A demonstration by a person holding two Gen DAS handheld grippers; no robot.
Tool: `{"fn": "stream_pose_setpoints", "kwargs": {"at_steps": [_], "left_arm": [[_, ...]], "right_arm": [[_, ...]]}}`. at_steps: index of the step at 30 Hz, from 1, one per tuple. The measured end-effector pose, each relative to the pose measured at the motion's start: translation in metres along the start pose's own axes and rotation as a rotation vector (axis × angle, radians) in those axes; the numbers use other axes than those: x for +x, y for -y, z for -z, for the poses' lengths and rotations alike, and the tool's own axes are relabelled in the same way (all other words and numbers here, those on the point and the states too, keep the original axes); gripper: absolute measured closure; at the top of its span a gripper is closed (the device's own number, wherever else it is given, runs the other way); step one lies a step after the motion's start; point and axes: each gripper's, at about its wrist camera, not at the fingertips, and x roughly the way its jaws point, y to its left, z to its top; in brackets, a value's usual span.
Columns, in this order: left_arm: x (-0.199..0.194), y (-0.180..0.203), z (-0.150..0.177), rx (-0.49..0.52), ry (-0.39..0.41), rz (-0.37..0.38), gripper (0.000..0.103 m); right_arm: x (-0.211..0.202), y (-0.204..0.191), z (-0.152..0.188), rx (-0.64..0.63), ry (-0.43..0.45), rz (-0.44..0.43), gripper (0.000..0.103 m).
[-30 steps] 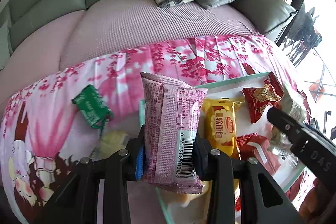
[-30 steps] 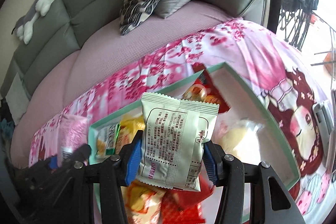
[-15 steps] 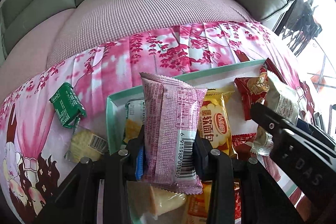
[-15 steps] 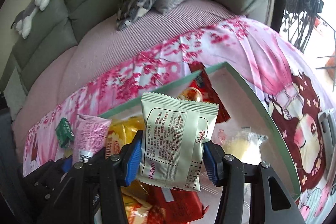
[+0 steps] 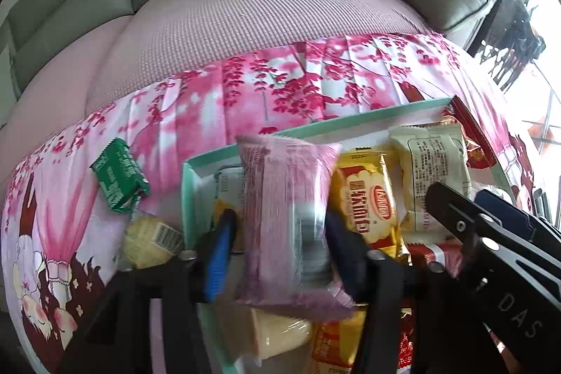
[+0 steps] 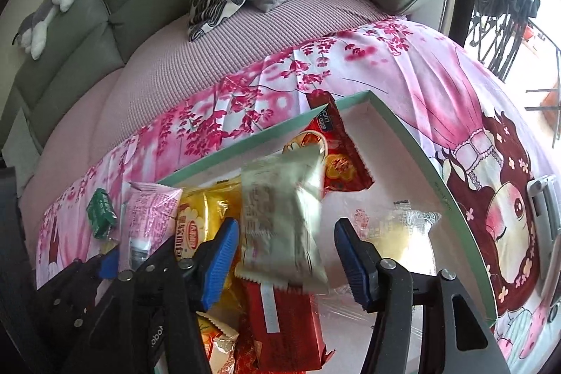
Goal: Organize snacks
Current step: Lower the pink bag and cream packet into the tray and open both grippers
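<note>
Now both grippers' fingers spread — crinkly pink pkt (image 5: 287, 219), pale foil pkt (image 6: 280, 223) — over mint tray (image 6: 413, 142).

pink packet (image 5: 289, 223) blurred, beige packet (image 6: 282, 226) blurred

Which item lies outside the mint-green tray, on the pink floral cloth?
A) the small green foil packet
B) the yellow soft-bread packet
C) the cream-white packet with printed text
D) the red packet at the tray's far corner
A: in the left wrist view the small green foil packet lies on the pink floral cloth, left of the mint-green tray wall; the other three sit inside it.
</note>
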Motion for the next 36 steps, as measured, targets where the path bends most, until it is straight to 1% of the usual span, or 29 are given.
{"fn": "stream_pose_setpoints", "kwargs": {"at_steps": [2,7,8,9,11,14,16,19,22,26,28,31,32,34,36], "left_arm": [[-0.003,-0.003,0.001,-0.016,0.001,0.015,0.044],[-0.014,-0.007,0.005,-0.034,0.012,0.028,0.042],[-0.018,-0.008,0.006,-0.038,0.018,0.032,0.04],[-0.021,-0.009,0.007,-0.041,0.021,0.034,0.036],[-0.028,-0.014,0.009,-0.055,0.029,0.032,0.034],[-0.037,-0.024,0.012,-0.082,0.033,-0.002,0.033],[-0.039,-0.029,0.014,-0.094,0.034,-0.009,0.033],[-0.04,-0.042,0.019,-0.132,0.03,-0.033,0.032],[-0.039,-0.055,0.021,-0.171,0.023,-0.066,0.03],[-0.035,-0.078,0.027,-0.238,0.01,-0.111,0.023],[-0.032,-0.086,0.031,-0.265,-0.001,-0.131,0.021],[-0.026,-0.099,0.036,-0.309,-0.018,-0.158,0.02],[-0.025,-0.103,0.037,-0.321,-0.021,-0.167,0.018],[-0.023,-0.109,0.04,-0.345,-0.023,-0.184,0.012],[-0.022,-0.115,0.042,-0.363,-0.022,-0.191,0.01]], "right_arm": [[-0.003,0.001,0.0,0.0,0.002,0.001,0.037],[-0.013,0.0,0.0,-0.008,0.011,-0.001,0.035],[-0.015,-0.001,0.0,-0.012,0.014,0.001,0.035],[-0.018,-0.002,0.0,-0.018,0.017,0.004,0.035],[-0.023,-0.005,0.002,-0.03,0.023,0.01,0.035],[-0.028,-0.009,0.004,-0.039,0.028,0.0,0.033],[-0.03,-0.012,0.006,-0.044,0.032,-0.006,0.031],[-0.031,-0.017,0.011,-0.063,0.033,0.011,0.025],[-0.028,-0.017,0.015,-0.067,0.017,0.019,0.023],[-0.024,-0.021,0.018,-0.086,0.013,0.026,0.02],[-0.024,-0.023,0.02,-0.095,0.022,0.031,0.012],[-0.023,-0.027,0.021,-0.1,0.03,0.032,0.004],[-0.023,-0.028,0.022,-0.104,0.03,0.03,0.003],[-0.023,-0.031,0.022,-0.113,0.031,0.03,0.001],[-0.023,-0.033,0.023,-0.123,0.037,0.029,0.0]]}}
